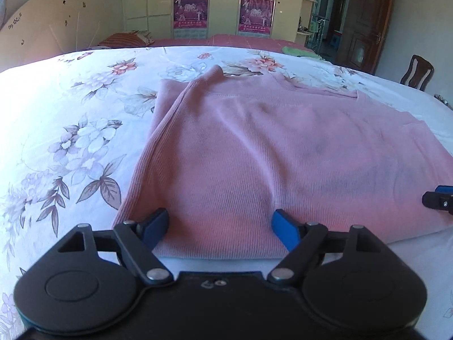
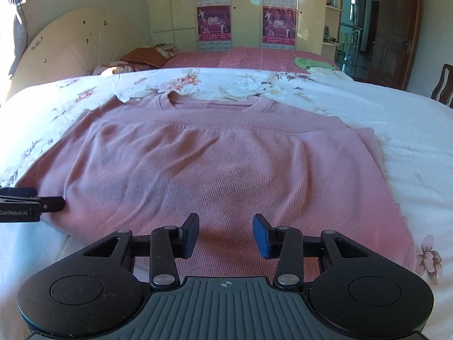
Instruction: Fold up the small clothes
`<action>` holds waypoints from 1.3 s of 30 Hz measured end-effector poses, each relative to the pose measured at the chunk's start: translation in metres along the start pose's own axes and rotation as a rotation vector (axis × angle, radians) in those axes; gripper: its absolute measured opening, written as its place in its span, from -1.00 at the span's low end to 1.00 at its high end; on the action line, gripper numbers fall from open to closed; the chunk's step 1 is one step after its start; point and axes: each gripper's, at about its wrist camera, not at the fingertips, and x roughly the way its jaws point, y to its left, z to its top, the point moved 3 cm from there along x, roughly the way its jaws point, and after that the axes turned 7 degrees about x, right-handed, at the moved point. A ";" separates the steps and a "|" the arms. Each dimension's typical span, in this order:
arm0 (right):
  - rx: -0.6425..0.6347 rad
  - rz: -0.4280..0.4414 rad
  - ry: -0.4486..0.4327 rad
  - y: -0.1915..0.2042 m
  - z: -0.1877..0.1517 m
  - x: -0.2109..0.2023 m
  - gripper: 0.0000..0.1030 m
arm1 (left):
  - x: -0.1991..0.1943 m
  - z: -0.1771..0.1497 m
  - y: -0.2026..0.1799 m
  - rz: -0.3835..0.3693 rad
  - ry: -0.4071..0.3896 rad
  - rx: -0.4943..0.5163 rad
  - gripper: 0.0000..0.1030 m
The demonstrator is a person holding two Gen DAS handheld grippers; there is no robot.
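Note:
A pink ribbed top (image 1: 269, 147) lies spread on the floral bedsheet, its neckline (image 2: 212, 103) at the far side and a layer folded over its body. My left gripper (image 1: 219, 218) hovers open and wide over the near left corner of the top, pads apart and pressing nothing. My right gripper (image 2: 225, 221) is open about half as wide over the near hem further right, with cloth below the pads but not pinched. Each gripper shows at the edge of the other's view: right gripper (image 1: 438, 199), left gripper (image 2: 42, 202).
The white floral sheet (image 1: 70, 141) covers the bed around the top. Beyond it is a second bed with a pink cover (image 2: 240, 56), pillows (image 2: 147, 55) and a green cloth (image 2: 311, 63). A wardrobe (image 2: 246, 8), a wooden door (image 2: 396, 28) and a chair (image 1: 417, 72) stand behind.

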 end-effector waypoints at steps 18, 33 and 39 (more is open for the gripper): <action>-0.020 0.138 -0.053 0.039 0.008 -0.019 -0.18 | -0.034 -0.027 0.023 -0.163 0.077 -0.403 0.66; -0.016 0.145 -0.038 0.046 0.014 -0.002 -0.18 | -0.001 -0.004 0.024 -0.204 -0.004 -0.568 0.51; -0.015 0.147 -0.056 0.049 0.029 0.009 -0.18 | 0.010 -0.007 0.039 -0.187 -0.058 -0.666 -0.34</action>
